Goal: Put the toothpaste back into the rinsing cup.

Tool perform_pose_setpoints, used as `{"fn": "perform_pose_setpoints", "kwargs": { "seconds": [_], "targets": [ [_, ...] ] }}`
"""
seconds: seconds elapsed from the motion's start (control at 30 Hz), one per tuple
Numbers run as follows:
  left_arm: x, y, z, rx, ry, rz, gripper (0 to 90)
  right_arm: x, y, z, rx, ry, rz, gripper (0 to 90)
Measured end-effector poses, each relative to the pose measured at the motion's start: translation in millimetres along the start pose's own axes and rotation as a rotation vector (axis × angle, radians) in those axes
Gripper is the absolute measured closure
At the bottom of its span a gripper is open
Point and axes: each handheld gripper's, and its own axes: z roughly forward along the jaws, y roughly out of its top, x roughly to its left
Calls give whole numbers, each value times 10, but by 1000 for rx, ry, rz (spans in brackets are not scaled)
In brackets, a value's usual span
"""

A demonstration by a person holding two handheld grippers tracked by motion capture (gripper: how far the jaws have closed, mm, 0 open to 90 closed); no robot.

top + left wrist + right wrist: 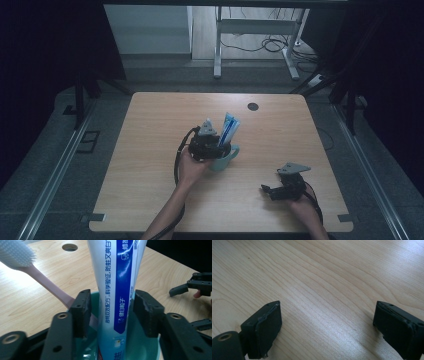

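A teal cup (226, 159) stands near the middle of the wooden table (150, 150). In it stand a blue-and-white toothpaste tube (230, 127) and a pink toothbrush. In the left gripper view the tube (117, 277) rises between my left gripper's (111, 307) jaws, just above the cup's rim (147, 345). The left pad stands clear of the tube, so the jaws are open around it. The toothbrush (45, 282) leans away to the left. My right gripper (267, 190) rests low at the front right, open over bare wood (327, 322).
A round cable hole (253, 106) sits near the table's far edge. Beyond the table are a grey floor, a metal desk frame (218, 45) and loose cables. Dark curtains close off both sides.
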Motion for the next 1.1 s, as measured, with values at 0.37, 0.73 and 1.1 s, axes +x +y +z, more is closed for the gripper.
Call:
{"fn": "perform_pose_setpoints", "kwargs": {
  "seconds": [0.37,0.73,1.1],
  "targets": [
    [-42,-15,-14,12,-3,25,392,0,0,0,0,0,0,84],
    [-45,-34,-76,32,-4,26,369,1,0,0,0,1,1,84],
    [-82,-33,-154,32,-14,31,369,-2,0,1,-2,-1,-3,83]
  ]
}}
